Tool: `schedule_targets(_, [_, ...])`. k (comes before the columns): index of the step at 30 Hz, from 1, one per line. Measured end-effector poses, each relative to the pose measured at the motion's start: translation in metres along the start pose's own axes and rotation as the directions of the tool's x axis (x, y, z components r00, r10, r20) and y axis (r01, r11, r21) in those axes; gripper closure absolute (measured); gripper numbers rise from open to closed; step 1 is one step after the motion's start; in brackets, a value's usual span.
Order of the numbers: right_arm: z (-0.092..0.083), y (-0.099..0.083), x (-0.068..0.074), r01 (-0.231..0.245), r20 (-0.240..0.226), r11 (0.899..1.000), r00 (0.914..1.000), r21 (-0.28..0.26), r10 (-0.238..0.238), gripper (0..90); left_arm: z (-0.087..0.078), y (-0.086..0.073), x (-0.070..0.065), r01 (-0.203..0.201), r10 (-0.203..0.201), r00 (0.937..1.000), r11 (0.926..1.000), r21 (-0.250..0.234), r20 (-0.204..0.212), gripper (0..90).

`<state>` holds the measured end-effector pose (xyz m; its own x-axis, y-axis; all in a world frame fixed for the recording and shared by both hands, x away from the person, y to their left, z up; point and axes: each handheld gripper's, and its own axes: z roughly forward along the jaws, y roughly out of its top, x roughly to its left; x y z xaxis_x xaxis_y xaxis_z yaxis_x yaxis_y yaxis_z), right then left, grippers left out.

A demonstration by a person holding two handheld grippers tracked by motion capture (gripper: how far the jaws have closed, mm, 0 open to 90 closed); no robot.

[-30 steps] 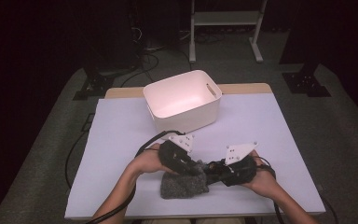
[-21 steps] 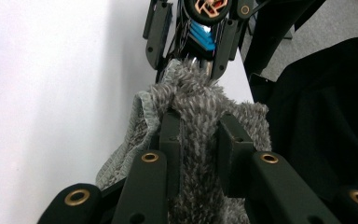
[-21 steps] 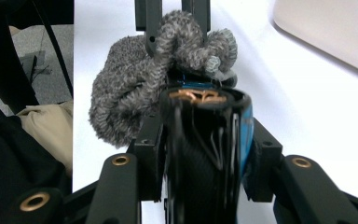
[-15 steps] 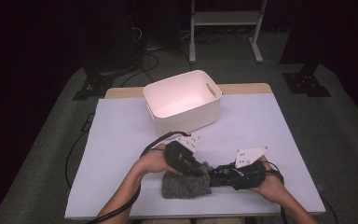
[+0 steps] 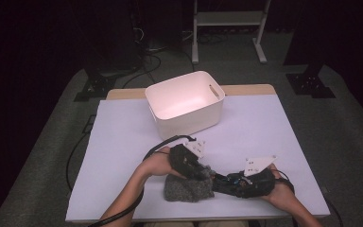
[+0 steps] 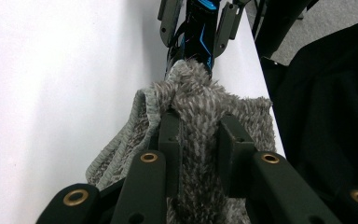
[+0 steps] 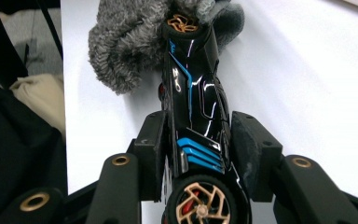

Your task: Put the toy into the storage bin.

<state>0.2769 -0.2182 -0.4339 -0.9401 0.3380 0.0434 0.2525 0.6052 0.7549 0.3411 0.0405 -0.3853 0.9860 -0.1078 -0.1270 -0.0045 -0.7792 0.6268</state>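
Note:
A grey fuzzy cloth [image 5: 186, 189] lies bunched near the table's front edge. My left gripper [image 5: 202, 172] is shut on a fold of it. In the left gripper view the cloth [image 6: 200, 107] is pinched between the two jaws of the left gripper [image 6: 199, 140]. My right gripper [image 5: 221, 182] is shut on a glossy black toy car [image 5: 231, 181] with blue stripes and gold wheels. In the right gripper view the right gripper [image 7: 198, 154] clamps the car [image 7: 193, 93] by its sides. The car's far end pushes into the cloth [image 7: 121, 42].
A white plastic bin [image 5: 184, 101] with a handle slot stands empty at the back middle of the pale table [image 5: 274, 127]. Cables trail from both grippers off the front left. A dark floor and stands surround the table.
My right gripper has shifted right and toward the front edge, sinking a little, with the car still in it. The left gripper has stayed on the cloth.

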Motion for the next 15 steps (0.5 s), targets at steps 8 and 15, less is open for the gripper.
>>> schedule_targets(8, [0.015,0.007,-0.001,0.013,-0.035,0.995,0.9994,0.102,-0.009,53.9,-0.003,-0.004,-0.003,0.003,-0.003,1.0000,1.0000,-0.007,0.006,73.9])
schedule_targets(15, [0.022,0.013,0.001,0.059,-0.038,0.994,0.9977,0.094,-0.055,55.4,-0.017,-0.011,-0.006,0.011,-0.011,0.9999,0.9999,-0.008,-0.009,73.9])
